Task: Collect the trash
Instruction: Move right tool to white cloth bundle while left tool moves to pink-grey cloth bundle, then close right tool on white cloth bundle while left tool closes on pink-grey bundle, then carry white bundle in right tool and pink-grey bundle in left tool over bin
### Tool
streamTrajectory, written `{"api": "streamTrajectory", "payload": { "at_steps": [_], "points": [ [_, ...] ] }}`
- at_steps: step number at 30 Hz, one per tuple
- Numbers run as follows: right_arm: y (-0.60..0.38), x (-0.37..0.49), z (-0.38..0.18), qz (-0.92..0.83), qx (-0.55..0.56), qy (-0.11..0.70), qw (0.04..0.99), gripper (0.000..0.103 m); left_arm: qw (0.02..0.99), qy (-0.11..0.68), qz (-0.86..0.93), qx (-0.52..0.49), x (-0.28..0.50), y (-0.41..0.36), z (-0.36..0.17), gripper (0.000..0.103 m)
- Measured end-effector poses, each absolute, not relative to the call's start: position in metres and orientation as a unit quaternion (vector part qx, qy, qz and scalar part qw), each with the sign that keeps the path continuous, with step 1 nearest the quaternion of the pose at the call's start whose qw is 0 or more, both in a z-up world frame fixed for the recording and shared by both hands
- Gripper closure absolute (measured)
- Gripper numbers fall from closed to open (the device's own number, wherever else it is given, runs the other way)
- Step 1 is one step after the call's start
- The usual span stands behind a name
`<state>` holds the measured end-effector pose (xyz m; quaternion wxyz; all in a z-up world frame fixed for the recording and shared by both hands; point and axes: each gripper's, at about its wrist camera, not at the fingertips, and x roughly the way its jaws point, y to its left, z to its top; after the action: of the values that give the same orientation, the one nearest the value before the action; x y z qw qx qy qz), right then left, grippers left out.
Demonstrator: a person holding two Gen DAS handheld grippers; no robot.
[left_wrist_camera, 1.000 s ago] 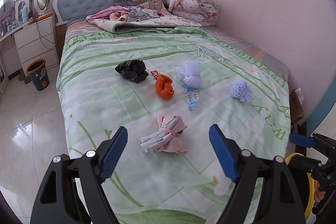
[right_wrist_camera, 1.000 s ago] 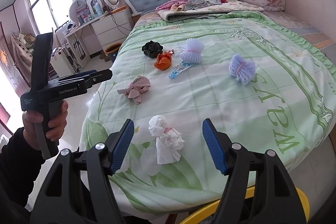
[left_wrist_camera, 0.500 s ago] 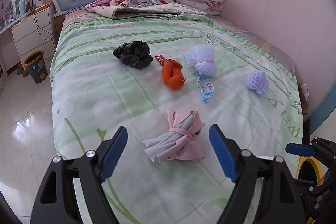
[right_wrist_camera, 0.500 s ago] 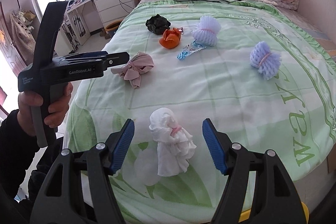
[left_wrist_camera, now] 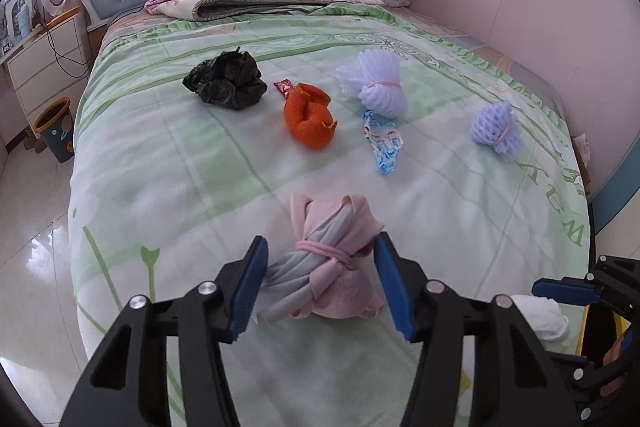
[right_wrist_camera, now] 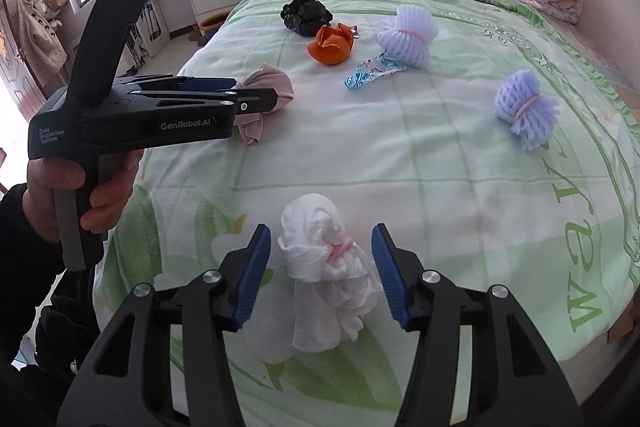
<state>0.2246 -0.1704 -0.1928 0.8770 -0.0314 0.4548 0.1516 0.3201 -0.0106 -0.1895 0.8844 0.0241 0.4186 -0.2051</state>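
Through the left camera, my left gripper has just been closing around the pink cloth bundle on the bed, pads not pressing yet; a bin stands on the floor, contents unseen. Through the right camera, my right gripper, also closing, brackets the white tissue bundle without touching.

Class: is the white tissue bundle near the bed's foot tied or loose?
Tied: a pink rubber band cinches the crumpled white tissue bundle at its middle.
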Motion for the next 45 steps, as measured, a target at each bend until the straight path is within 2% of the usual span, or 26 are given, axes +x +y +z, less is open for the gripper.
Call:
{"api": "streamTrajectory", "payload": {
  "at_steps": [1, 3, 5, 9, 12, 45],
  "points": [
    [-0.17, 0.225, -0.194, 0.151, -0.032, 0.457, 0.876, 0.057, 0.884, 0.419, -0.206, 0.025, 0.32, -0.011, -0.191, 0.058],
    [-0.171, 0.228, -0.197, 0.148, -0.029, 0.462, 0.874, 0.067, 0.886, 0.413, -0.209, 0.03, 0.318, -0.012, -0.193, 0.061],
    [-0.171, 0.231, -0.2, 0.15, -0.025, 0.468, 0.871, 0.067, 0.887, 0.409, -0.211, 0.032, 0.317, -0.012, -0.194, 0.063],
    [-0.17, 0.234, -0.201, 0.151, -0.027, 0.469, 0.87, 0.07, 0.887, 0.407, -0.214, 0.029, 0.316, -0.011, -0.193, 0.073],
    [-0.169, 0.234, -0.2, 0.154, -0.027, 0.468, 0.87, 0.072, 0.886, 0.41, -0.217, 0.017, 0.316, -0.009, -0.19, 0.074],
    [-0.177, 0.182, -0.137, 0.153, 0.012, 0.399, 0.904, 0.073, 0.909, 0.358, -0.211, 0.011, 0.244, 0.017, -0.135, 0.076]
  ]
}}
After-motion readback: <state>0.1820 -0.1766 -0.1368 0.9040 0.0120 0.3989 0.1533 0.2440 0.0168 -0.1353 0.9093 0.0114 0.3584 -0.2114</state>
